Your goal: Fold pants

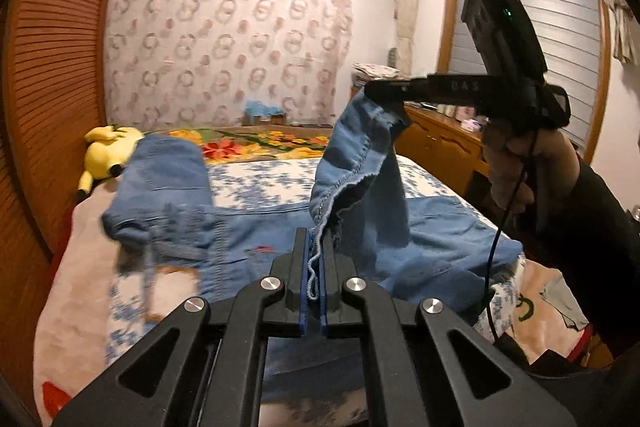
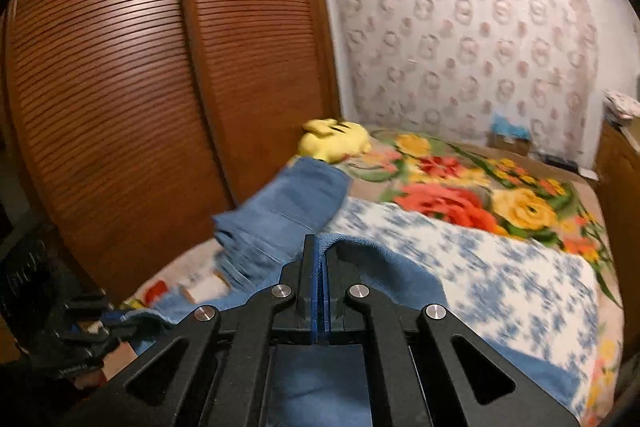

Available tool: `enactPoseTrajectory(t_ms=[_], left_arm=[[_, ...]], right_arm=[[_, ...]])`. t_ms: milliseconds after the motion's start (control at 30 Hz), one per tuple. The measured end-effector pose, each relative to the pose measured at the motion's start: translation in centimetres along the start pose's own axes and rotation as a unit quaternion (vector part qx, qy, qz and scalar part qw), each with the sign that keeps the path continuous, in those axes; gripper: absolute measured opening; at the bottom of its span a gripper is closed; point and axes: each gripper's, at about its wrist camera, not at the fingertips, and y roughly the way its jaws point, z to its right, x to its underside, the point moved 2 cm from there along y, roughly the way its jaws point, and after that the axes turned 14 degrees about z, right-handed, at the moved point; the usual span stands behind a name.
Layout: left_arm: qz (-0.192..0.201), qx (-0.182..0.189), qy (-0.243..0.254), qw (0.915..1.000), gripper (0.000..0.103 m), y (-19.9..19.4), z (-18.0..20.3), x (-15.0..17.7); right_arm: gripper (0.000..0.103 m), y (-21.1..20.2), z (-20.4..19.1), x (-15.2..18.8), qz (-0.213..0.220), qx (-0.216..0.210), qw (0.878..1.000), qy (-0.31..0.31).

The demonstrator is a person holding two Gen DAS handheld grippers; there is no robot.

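Observation:
Blue denim pants (image 1: 256,231) lie across the bed, one leg reaching toward the far left. My left gripper (image 1: 315,239) is shut on a frayed edge of the pants near the camera. My right gripper (image 1: 384,91), held by a hand at the right, is shut on another part of that edge and lifts it above the bed. In the right wrist view, my right gripper (image 2: 317,247) is shut on blue denim (image 2: 384,263), and a pant leg (image 2: 288,199) stretches away toward the wardrobe. The left gripper (image 2: 92,331) shows at the lower left, gripping the cloth.
The bed (image 1: 256,179) has a blue-and-white sheet and a floral blanket (image 2: 472,195). A yellow plush toy (image 1: 108,151) lies at its far left corner. A louvred wooden wardrobe (image 2: 140,87) stands along the left. A wooden dresser (image 1: 440,139) stands at the right.

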Motion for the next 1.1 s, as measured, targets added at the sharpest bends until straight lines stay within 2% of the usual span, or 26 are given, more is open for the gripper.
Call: enactPoseTrajectory(t_ms=[200, 367, 400, 633, 767, 867, 933, 967, 1100], left_arm=[[-0.006, -0.034, -0.014, 0.9993, 0.005, -2.0, -2.7, 1.3], [-0.022, -0.057, -0.026, 0.9978, 0.005, -3.1, -4.4, 3.2], [-0.03, -0.07, -0.025, 0.9968, 0.005, -3.1, -4.9, 3.5], [-0.077, -0.097, -0.036, 0.9916, 0.005, -1.4, -6.8, 6.8], [-0.087, -0.108, -0.041, 0.9895, 0.005, -1.1, -7.5, 7.4], [-0.084, -0.103, -0.045, 0.9902, 0.005, -1.1, -7.5, 7.2], [-0.084, -0.105, -0.041, 0.9901, 0.012, -1.2, -7.5, 7.0], [-0.083, -0.105, -0.038, 0.9902, 0.023, -1.2, -7.4, 6.8], [-0.076, -0.1, -0.032, 0.9915, 0.045, -1.2, -7.2, 6.4]], right_arm=[[0.001, 5.2, -1.6, -0.6, -0.009, -0.028, 0.999, -0.011], [0.001, 9.3, -3.3, 0.4, -0.035, -0.044, 0.998, -0.029], [0.001, 10.3, -3.7, 1.0, -0.046, -0.044, 0.997, -0.031], [0.001, 17.3, -4.0, 4.3, -0.11, -0.029, 0.993, -0.035], [0.001, 20.6, -3.9, 5.8, -0.135, -0.018, 0.99, -0.031], [0.001, 21.8, -3.7, 6.6, -0.145, -0.013, 0.989, -0.032], [0.001, 22.4, -4.1, 6.6, -0.145, -0.015, 0.989, -0.027], [0.001, 21.9, -4.5, 6.4, -0.145, -0.016, 0.989, -0.025], [0.002, 21.7, -5.1, 6.4, -0.141, -0.013, 0.99, -0.022]])
